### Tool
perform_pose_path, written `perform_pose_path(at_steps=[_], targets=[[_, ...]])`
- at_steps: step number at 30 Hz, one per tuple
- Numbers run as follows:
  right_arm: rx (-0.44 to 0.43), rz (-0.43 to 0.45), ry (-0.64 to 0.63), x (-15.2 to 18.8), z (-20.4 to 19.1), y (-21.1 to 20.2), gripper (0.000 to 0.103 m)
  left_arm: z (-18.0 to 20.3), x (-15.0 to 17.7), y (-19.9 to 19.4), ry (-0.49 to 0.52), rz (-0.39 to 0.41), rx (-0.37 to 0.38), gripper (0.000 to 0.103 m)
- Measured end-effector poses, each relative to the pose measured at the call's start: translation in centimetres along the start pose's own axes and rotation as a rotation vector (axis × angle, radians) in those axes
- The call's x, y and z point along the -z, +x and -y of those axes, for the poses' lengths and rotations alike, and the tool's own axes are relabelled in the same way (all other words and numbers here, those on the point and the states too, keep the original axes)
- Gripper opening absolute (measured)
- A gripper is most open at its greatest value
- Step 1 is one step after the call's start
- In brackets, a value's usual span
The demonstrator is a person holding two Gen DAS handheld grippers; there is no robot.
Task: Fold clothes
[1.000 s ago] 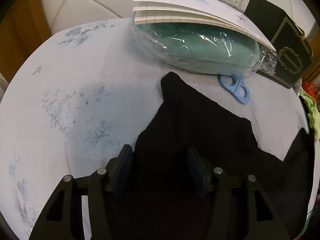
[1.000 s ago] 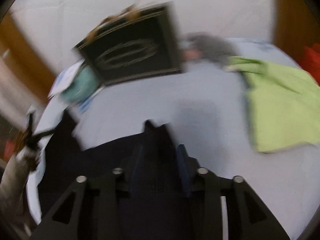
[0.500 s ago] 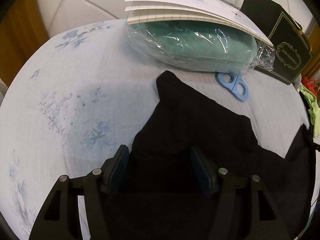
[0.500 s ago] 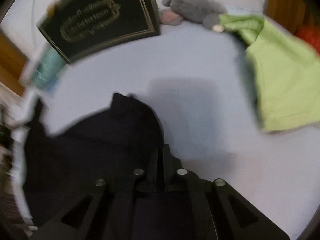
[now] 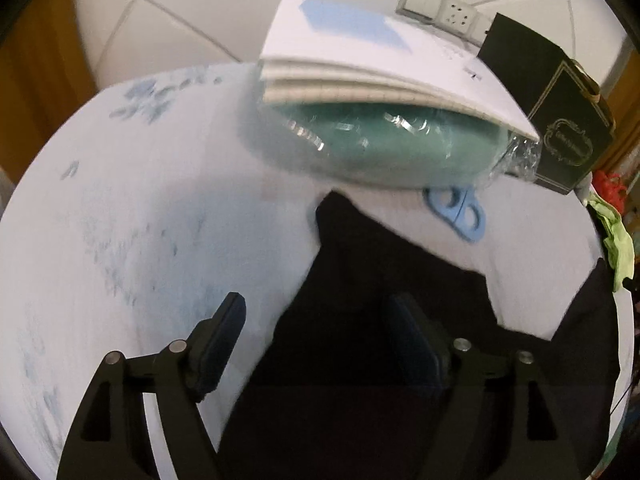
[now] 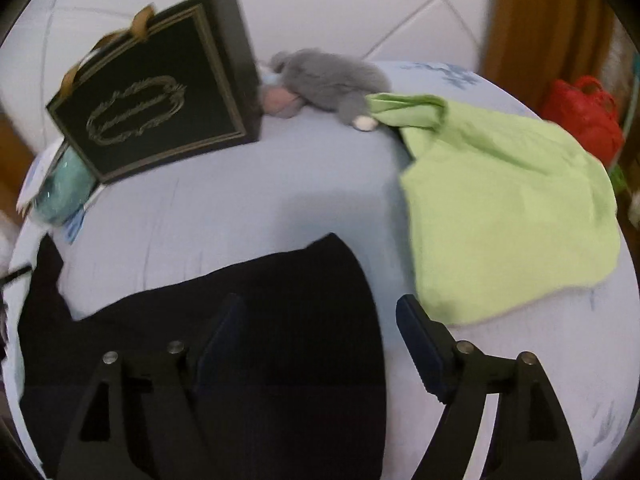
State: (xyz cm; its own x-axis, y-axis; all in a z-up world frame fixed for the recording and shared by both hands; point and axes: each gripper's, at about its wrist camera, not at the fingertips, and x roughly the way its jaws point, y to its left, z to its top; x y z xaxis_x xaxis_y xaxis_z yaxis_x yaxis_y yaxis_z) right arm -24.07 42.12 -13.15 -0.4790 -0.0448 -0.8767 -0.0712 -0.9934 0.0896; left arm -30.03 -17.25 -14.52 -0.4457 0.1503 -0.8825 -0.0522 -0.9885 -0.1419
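A black garment (image 5: 384,280) lies spread on the pale blue floral bedsheet (image 5: 140,220), one pointed corner reaching toward a blue plastic piece with two loops (image 5: 456,212) and the plastic-wrapped teal bundle (image 5: 380,148) that carries a stack of white paper (image 5: 380,64). The left gripper (image 5: 316,328) hangs over the garment's left edge with its jaws opening; cloth lies under the gap, but the pads do not press on it. The right gripper (image 6: 320,332) sits over the garment's right edge (image 6: 280,300), its jaws likewise opening and clamping nothing. With both tongs released over opposite edges, the cloth seems to have been laid flat so a fold can be set. The lime-green cloth (image 6: 508,208) lies apart to the right, probably waiting its turn. The black gift bag (image 6: 160,108) and grey plush toy (image 6: 332,80) stand at the far side, clear of the working area.
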Motion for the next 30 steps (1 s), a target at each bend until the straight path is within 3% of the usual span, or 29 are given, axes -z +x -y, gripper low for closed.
perform_pose_path(at_steps=[4, 7, 15, 16, 18, 19, 20, 21, 23, 25, 30], targets=[[-0.021, -0.040, 0.007, -0.8, -0.4, 1.5, 0.078, 0.9, -0.7, 1.6, 0.059, -0.013, 0.001, 0.077], [-0.017, -0.061, -0.009, -1.1, -1.2, 2.5, 0.079, 1.1, -1.5, 2.4, 0.077, 0.026, -0.014, 0.077], [-0.028, -0.063, -0.036, -2.1, -2.0, 5.1, 0.089, 1.9, -1.9, 4.2, 0.129, 0.052, -0.061, 0.077], [-0.029, -0.064, -0.042, -2.1, -2.2, 5.4, 0.090, 2.0, -1.8, 4.1, 0.131, 0.061, -0.060, 0.075], [-0.023, -0.074, -0.054, -2.1, -2.5, 6.1, 0.090, 2.1, -1.6, 3.8, 0.138, 0.081, -0.053, 0.051], [-0.011, -0.084, -0.064, -2.0, -2.8, 6.4, 0.079, 2.3, -1.5, 3.6, 0.139, 0.089, -0.046, 0.023], [0.019, -0.080, -0.086, -2.0, -3.2, 6.5, 0.064, 2.6, -1.5, 3.5, 0.138, 0.092, -0.050, 0.002], [0.049, -0.077, -0.108, -1.9, -3.6, 6.7, 0.058, 2.8, -1.4, 3.4, 0.141, 0.094, -0.068, 0.003], [0.072, -0.070, -0.132, -2.1, -4.0, 6.5, 0.010, 2.9, -1.4, 2.8, 0.137, 0.098, -0.088, 0.002], [0.070, -0.056, -0.140, -2.4, -4.1, 5.9, 0.007, 2.6, -1.3, 1.6, 0.123, 0.115, -0.091, 0.002], [-0.037, 0.117, -0.104, -1.3, -2.9, -0.7, 0.006, 2.0, -0.2, -5.4, 0.118, 0.204, -0.076, 0.002]])
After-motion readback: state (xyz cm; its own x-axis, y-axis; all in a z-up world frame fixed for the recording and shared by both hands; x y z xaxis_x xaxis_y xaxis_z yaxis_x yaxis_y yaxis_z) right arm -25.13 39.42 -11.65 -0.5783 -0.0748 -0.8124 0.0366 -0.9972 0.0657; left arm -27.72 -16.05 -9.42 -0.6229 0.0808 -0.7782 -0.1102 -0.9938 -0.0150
